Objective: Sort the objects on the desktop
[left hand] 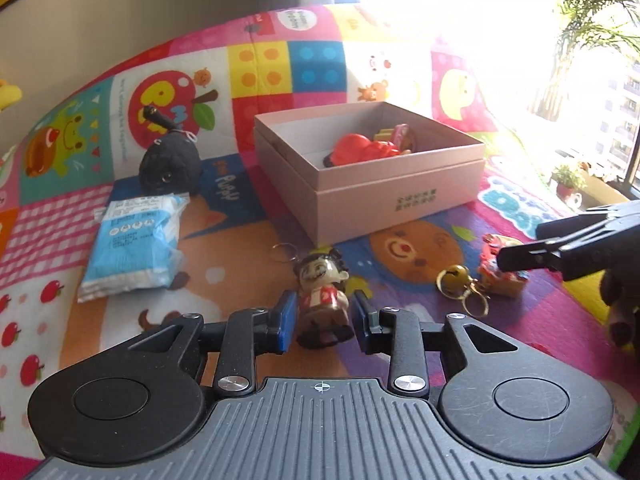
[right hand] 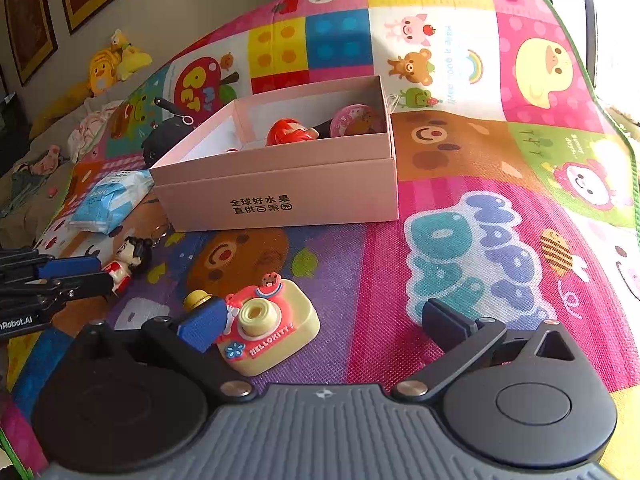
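While the doll keychain [left hand: 322,300] fills the left tool [left hand: 323,326].

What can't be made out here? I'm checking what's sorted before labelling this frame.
- Pink box contents: in both wrist views its near wall hides all but a red toy and a pink round item.
- Black plush: right wrist view, mostly behind the box.
- Camera toy: left wrist view, partly covered by the right tongs.
- Window side: left wrist view, washed out by glare.

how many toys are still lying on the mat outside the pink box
3: a figurine keychain between the left gripper's pads, a toy camera by the right gripper, a black plush left. Others may be hidden.
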